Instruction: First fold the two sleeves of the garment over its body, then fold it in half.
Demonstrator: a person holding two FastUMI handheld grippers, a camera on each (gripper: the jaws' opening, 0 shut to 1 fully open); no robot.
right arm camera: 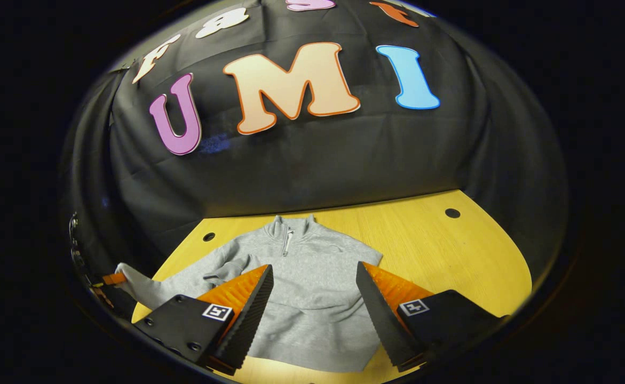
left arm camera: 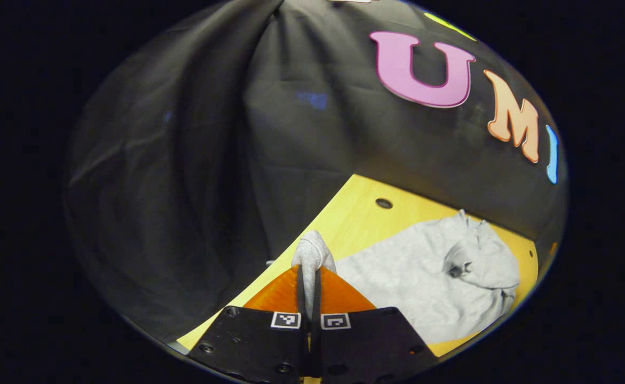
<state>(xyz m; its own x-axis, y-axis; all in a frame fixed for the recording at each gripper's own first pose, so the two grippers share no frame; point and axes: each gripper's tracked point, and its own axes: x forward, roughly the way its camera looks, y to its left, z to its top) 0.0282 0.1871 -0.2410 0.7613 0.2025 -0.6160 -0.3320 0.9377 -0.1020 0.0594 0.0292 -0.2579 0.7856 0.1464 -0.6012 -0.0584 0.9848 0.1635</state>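
Left gripper (left arm camera: 309, 282) clamped on the cuff of the grey fleece zip-neck sweatshirt's (right arm camera: 307, 288) sleeve (left arm camera: 312, 255), held over the left edge of the yellow wooden table (right arm camera: 451, 256). Right gripper (right arm camera: 315, 298) jaws wide, hovering above the sweatshirt's body, which lies flat on the table.

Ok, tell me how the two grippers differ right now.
The left gripper has its fingers closed together on the garment's sleeve cuff; the right gripper has its fingers spread wide apart and holds nothing. The left one sits at the table's edge, lifting the cuff; the right one hovers over the sweater's body. Both point toward the grey sweater.
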